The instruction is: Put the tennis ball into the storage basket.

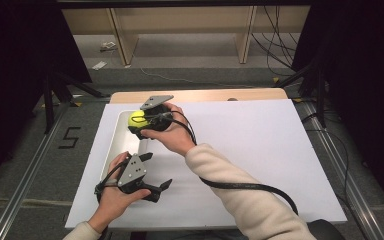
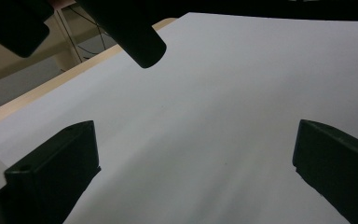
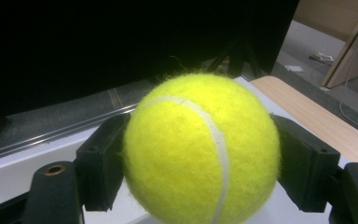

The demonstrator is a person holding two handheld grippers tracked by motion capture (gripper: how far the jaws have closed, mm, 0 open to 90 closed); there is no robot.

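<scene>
The right tongs (image 1: pixel 139 121) gripped the tennis ball (image 1: pixel 137 118) between both jaws, above the white tray (image 1: pixel 121 142) at the far left of the surface (image 1: pixel 260 150). The left tongs (image 1: pixel 157 172) stood wide, empty, nearer.

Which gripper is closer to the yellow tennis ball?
Right. The right gripper is shut on the tennis ball, above the white tray. The left gripper sits open, nearer the person, apart from the ball.
</scene>
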